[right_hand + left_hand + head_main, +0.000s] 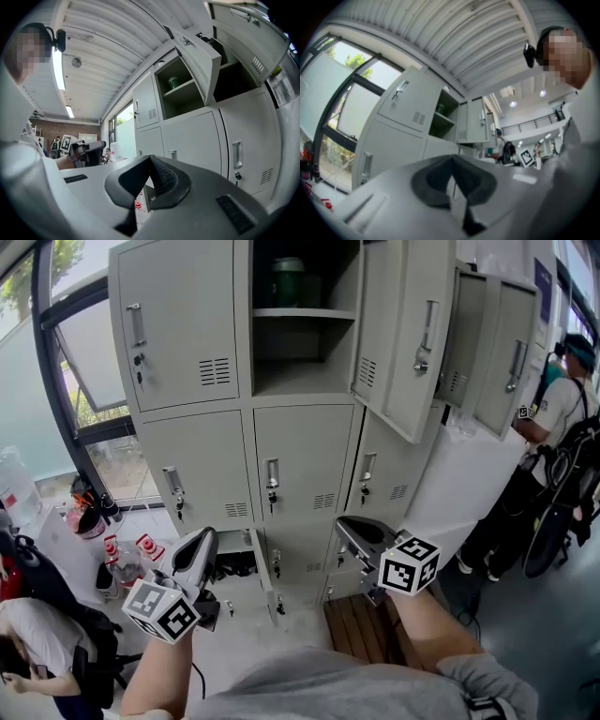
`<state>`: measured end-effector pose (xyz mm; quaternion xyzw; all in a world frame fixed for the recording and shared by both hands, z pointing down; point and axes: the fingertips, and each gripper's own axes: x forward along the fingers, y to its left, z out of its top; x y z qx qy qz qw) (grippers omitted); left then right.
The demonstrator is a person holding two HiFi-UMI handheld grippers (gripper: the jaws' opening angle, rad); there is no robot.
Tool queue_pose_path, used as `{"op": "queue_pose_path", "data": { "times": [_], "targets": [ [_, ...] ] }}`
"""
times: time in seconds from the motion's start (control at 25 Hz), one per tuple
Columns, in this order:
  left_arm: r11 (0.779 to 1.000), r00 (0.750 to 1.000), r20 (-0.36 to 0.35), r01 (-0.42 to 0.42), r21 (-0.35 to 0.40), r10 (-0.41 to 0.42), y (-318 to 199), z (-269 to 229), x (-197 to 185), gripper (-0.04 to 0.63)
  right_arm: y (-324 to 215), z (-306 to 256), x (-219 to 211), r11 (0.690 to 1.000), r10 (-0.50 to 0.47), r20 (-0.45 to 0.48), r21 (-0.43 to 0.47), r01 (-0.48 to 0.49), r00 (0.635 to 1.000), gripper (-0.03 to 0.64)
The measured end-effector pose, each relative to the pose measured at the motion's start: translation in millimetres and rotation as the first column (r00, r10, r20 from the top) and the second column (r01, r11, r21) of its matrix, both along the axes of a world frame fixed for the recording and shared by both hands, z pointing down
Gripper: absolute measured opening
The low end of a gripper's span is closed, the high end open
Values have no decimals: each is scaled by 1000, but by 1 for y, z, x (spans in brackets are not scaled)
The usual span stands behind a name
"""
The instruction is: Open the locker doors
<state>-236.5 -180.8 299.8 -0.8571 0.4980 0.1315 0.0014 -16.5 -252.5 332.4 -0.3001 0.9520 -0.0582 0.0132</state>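
Two empty clenched ones for us, left gripper (206, 538) and right gripper (345, 521), facing the lockers (300, 456); top door (398, 334) open.

Lockers (300, 456) pale grey; right marker cube (409, 565) black-white squares; shelf jar (288, 282) green; slatted platform (361, 629) brown.

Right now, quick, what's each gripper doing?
Left gripper: closed, holding nothing.
Right gripper: closed, holding nothing.

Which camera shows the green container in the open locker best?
The head view: the green container sits largest there, on its shelf, seen head-on. The right gripper view shows it small, from below; in the left gripper view it is too small to tell.
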Motion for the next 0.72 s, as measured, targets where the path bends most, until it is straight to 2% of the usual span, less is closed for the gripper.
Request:
{"op": "queue_pose_path", "data": {
  "times": [0.2, 0.72],
  "targets": [
    [1000, 1000, -11, 5, -17, -5, 3, 8, 6, 5, 0, -2, 4, 1000, -6, 18, -12, 7, 1000, 8],
    [1000, 1000, 2, 1, -23, -1, 7, 7, 19, 5, 3, 7, 8, 1000, -24, -22, -5, 24, 999, 6]
  ]
}}
